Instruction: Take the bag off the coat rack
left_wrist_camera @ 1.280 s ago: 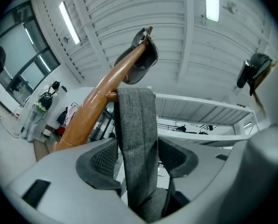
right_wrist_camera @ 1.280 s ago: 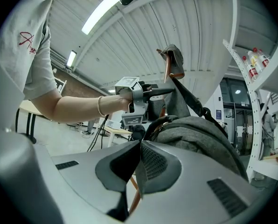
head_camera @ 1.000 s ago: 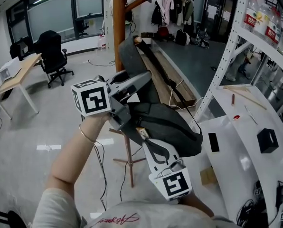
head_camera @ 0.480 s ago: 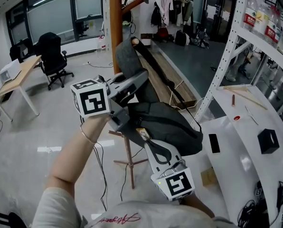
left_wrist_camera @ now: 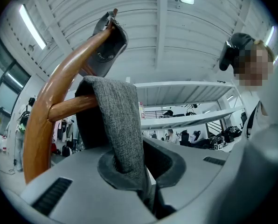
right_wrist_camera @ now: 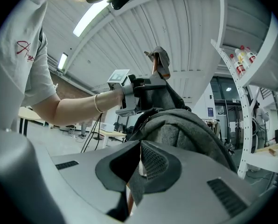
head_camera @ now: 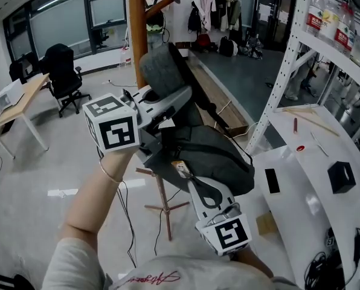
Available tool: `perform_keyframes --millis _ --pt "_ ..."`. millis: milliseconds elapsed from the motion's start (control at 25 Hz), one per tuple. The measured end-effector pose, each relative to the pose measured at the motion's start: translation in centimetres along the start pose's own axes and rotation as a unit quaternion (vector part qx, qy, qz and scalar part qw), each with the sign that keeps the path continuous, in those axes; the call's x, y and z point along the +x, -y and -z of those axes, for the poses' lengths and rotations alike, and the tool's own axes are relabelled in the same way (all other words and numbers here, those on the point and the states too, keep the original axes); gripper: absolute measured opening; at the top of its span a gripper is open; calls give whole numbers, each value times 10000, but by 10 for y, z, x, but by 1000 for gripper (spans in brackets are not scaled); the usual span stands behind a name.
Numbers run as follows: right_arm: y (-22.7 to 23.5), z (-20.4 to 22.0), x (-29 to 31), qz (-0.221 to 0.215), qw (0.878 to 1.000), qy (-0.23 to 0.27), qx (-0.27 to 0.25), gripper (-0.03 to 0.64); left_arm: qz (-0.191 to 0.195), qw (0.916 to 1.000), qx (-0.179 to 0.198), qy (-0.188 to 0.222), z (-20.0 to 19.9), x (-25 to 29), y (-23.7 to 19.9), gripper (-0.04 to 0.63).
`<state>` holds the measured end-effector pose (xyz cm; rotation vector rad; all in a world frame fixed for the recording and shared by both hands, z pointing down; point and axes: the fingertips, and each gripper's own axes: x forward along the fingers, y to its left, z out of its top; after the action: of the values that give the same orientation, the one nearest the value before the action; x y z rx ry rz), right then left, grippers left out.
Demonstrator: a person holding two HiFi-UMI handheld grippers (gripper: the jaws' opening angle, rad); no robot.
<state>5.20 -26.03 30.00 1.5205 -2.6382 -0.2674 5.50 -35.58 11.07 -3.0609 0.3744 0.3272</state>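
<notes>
A dark grey bag (head_camera: 213, 156) hangs by its wide grey strap (head_camera: 159, 65) from the wooden coat rack (head_camera: 136, 29). In the left gripper view the strap (left_wrist_camera: 118, 120) loops over a wooden peg (left_wrist_camera: 66, 107), under a dark cap (left_wrist_camera: 106, 45). My left gripper (head_camera: 171, 104) is shut on this strap just below the peg, and the strap runs down between the closed jaws (left_wrist_camera: 141, 176). My right gripper (head_camera: 189, 177) is lower, shut on the underside of the bag (right_wrist_camera: 185, 129), with fabric pinched between its pads (right_wrist_camera: 139, 164).
A metal shelf unit (head_camera: 282, 83) with bottles (head_camera: 316, 14) stands at the right above a white table (head_camera: 301, 180) with a black box (head_camera: 340, 177). An office chair (head_camera: 62, 71) and a desk (head_camera: 17, 104) are at the far left. The rack's feet (head_camera: 162, 207) are below the bag.
The left gripper's jaws have shut on the grey strap. Both grippers and the bag have shifted only slightly.
</notes>
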Motion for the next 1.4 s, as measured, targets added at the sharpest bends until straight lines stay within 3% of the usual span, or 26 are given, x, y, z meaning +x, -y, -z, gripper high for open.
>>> perform_keyframes --millis 440,760,1400 --pt "12 -12 -13 198 9993 302 83 20 289 9979 554 -176 -12 27 24 37" --pt "33 -21 -36 608 9963 531 288 20 637 9927 896 -505 12 54 53 37" --pt "51 -43 -85 1110 9898 831 318 20 936 9936 577 -260 22 72 97 37"
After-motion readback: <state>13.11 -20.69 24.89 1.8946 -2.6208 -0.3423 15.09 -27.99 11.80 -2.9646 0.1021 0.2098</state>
